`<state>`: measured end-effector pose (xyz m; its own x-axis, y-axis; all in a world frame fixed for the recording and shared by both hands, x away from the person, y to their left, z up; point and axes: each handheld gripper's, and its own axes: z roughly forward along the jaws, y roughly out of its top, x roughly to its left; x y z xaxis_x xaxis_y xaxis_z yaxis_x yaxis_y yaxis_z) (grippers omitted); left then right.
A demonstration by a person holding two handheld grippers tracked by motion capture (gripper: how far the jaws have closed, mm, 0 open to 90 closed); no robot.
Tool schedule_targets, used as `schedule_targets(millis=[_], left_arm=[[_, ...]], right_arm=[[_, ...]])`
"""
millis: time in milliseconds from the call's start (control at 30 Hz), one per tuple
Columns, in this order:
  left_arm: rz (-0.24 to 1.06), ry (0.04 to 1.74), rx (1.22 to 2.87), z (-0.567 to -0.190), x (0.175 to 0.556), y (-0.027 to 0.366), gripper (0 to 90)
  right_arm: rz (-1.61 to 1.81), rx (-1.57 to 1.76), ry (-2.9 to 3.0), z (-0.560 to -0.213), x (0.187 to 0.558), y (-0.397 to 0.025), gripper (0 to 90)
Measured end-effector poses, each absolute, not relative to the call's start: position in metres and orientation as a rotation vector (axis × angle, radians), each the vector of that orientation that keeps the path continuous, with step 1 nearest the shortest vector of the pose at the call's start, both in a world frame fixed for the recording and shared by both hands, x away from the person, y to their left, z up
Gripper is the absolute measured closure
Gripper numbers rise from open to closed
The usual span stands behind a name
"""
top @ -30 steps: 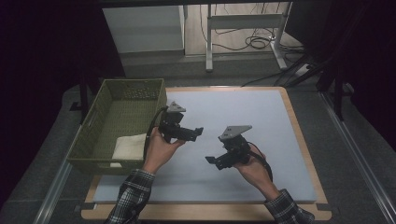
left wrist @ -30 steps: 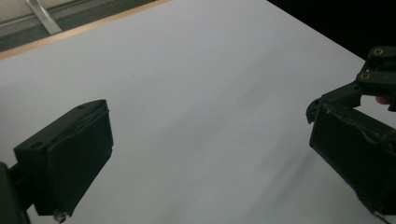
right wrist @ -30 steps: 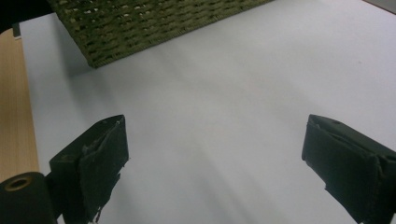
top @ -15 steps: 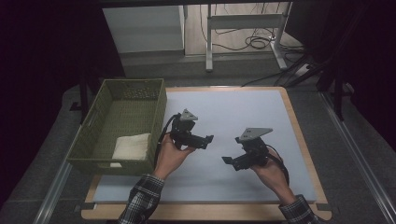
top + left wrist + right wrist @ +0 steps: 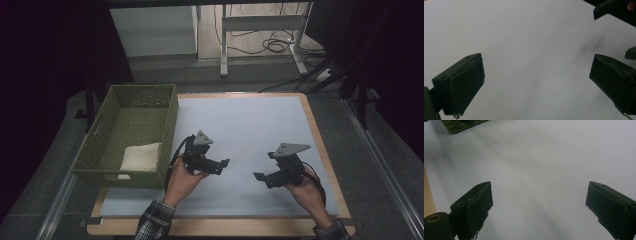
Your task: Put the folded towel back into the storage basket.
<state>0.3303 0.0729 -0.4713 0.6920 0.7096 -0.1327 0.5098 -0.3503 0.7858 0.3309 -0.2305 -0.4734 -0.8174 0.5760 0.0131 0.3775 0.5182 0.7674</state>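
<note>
A person's hands hold both grippers above the white mat (image 5: 250, 125). My left gripper (image 5: 223, 164) sits just right of the green basket (image 5: 170, 120) and points right; its jaws stand wide apart over bare mat, open, with nothing between them (image 5: 536, 85). My right gripper (image 5: 259, 177) hovers near the mat's front right and points left, also open and empty (image 5: 539, 207). A folded white cloth (image 5: 141, 156) lies in the basket's near end. In the left gripper view the right gripper's jaw tips (image 5: 609, 7) show at the upper right.
The mat lies on a wooden board (image 5: 325, 150) with a narrow rim. The basket's corner (image 5: 461, 125) shows at the top left of the right gripper view. Beyond the table stand a white cabinet (image 5: 155, 30) and a desk frame with cables (image 5: 265, 40).
Both hands have drifted right and toward the front edge, away from the basket. The grippers have moved farther apart and both remain open and empty.
</note>
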Motion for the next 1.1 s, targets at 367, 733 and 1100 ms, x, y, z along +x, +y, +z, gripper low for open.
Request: schedule_targets(millis=[367,733,1100], left_arm=[[0.32,0.967,2.048,-0.504,0.3,0.086,0.4],[0.35,1.007,2.127,-0.53,0.277,0.099,0.3],[0.331,1.05,2.135,-0.549,0.271,0.111,0.0]], right_arm=[[1.147,0.841,2.503,-0.488,0.318,-0.259,5.5],[1.08,0.9,2.508,-0.509,0.315,-0.278,3.9],[1.034,0.912,2.522,-0.531,0.311,-0.281,2.3]])
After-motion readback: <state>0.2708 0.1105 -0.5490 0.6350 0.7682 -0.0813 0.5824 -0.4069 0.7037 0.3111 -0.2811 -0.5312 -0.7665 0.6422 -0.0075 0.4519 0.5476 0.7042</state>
